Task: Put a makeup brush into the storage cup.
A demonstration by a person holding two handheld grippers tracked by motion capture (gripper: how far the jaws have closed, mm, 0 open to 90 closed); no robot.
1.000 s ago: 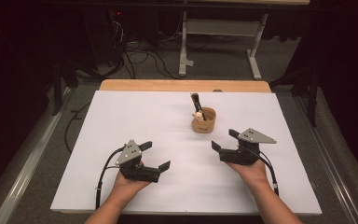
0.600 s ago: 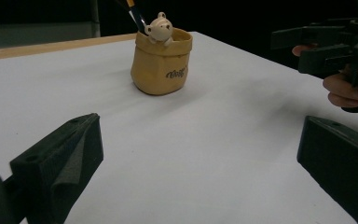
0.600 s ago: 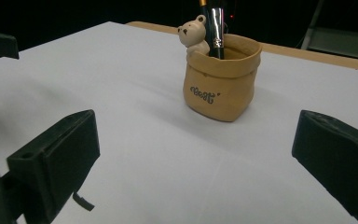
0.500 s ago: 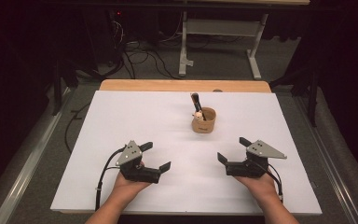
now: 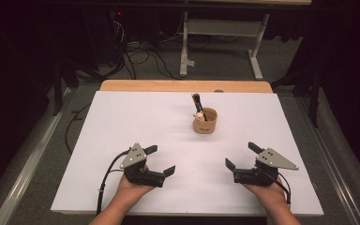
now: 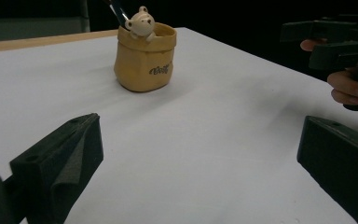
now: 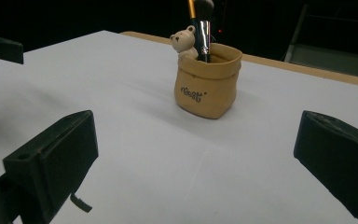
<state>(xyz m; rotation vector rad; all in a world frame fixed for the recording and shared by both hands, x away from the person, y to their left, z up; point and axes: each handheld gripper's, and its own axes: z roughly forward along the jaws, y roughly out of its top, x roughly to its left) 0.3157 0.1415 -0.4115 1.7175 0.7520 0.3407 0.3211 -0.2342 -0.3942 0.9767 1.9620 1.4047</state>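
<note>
Basically looks like the wrap-up or reset step: one tan bear pot (image 5: 205, 122) standing upright on the white surface (image 5: 122, 122), ahead of and between both grippers, well apart from each, with one makeup brush (image 5: 198, 103) already standing in it, handle down in the pot and dark bristles up. Left gripper (image 5: 161, 160) resting low near the front edge, jaws spread wide, nothing between them. Right gripper (image 5: 242, 155) mirrored on the other side, jaws just been opening and now as wide as they go, also holding nothing; seen from its own camera the pot (image 7: 208, 86) sits dead ahead, the little bear figure peeking over the rim beside the brush (image 7: 200, 28). Same pot (image 6: 143, 58) ahead and a bit left from the left gripper view. Count: one pot, one brush, one bear, two grippers. Probably nothing left to place, so next move likely just calls for keeping both grippers clear of the pot to avoid tipping it.
</note>
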